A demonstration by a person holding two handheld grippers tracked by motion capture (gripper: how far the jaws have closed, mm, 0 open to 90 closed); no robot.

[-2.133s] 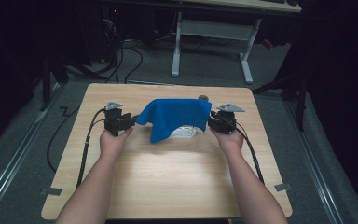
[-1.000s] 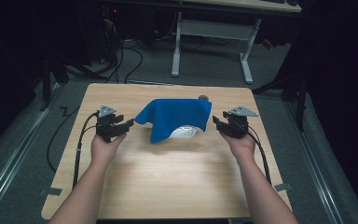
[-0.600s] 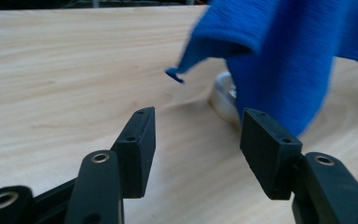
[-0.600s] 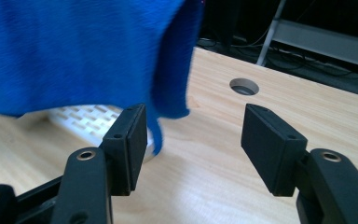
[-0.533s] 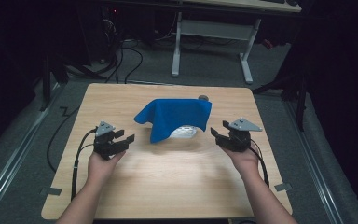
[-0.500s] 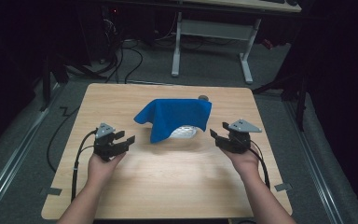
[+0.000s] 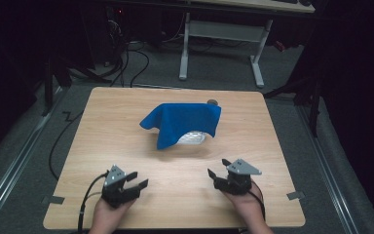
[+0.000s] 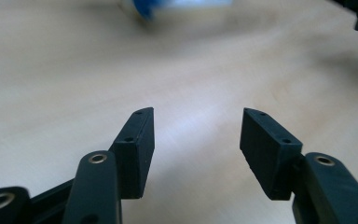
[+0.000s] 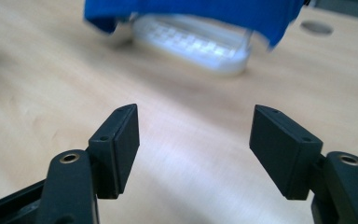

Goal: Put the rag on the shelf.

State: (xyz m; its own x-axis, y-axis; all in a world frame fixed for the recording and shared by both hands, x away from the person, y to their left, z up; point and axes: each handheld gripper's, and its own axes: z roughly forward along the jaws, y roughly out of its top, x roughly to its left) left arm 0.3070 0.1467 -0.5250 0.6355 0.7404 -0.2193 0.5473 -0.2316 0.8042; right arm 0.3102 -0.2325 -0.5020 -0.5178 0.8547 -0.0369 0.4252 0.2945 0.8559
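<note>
A blue cloth lies draped over a white ribbed container in the middle of the wooden table. Both grippers sit near the table's front edge, well apart from the cloth. My left gripper is open, with bare wood between its jaws. My right gripper is open too. Its jaws have just been opening, with nothing between them. The right gripper view looks at the cloth and the container beneath its hem.
A small dark round disc lies on the table just behind the cloth. Grey tape tabs mark the front corners. Cables and a desk frame stand on the floor beyond the far edge.
Both hands have drawn back from the cloth's sides toward the front edge of the table and sunk lower. The right jaws stand wider. The cloth stays draped over the container.
</note>
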